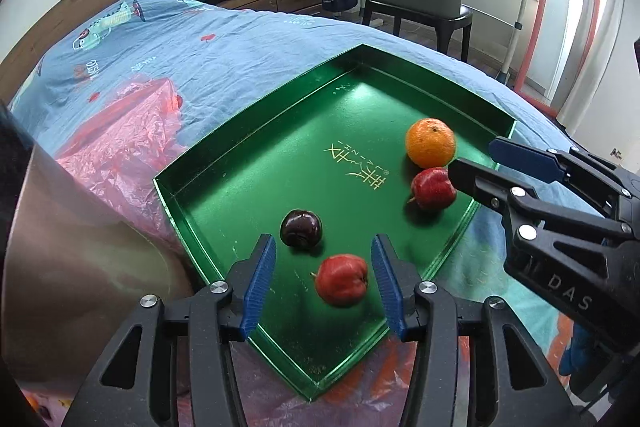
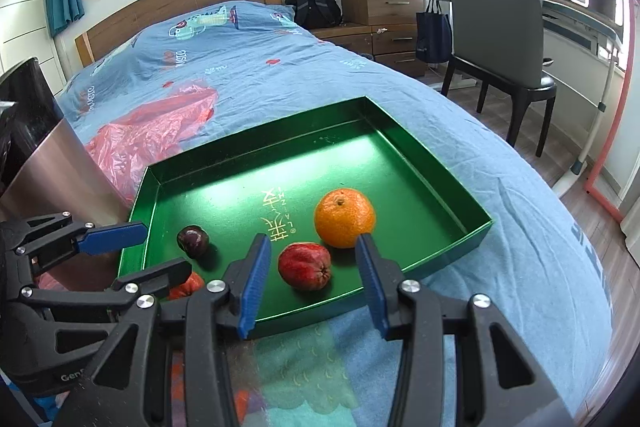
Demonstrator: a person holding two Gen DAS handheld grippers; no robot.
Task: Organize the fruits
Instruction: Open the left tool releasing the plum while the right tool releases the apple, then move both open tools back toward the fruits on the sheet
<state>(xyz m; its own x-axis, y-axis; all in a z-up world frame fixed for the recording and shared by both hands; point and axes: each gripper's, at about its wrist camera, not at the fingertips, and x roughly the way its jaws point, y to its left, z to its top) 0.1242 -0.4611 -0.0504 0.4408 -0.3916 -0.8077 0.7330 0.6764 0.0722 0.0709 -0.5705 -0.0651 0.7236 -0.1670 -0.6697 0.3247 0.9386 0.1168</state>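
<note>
My left gripper [image 1: 323, 283] and right gripper [image 2: 312, 277] hang part open, empty, each over a red fruit [image 1: 341, 279] [image 2: 305, 266]. Four fruits, including an orange [image 2: 345, 217], already lie in the green tray [image 2: 420, 155]; little seems left.

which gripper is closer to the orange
Right. The right gripper hangs over the red fruit beside the orange; the left gripper is further off, by the dark plum.
</note>
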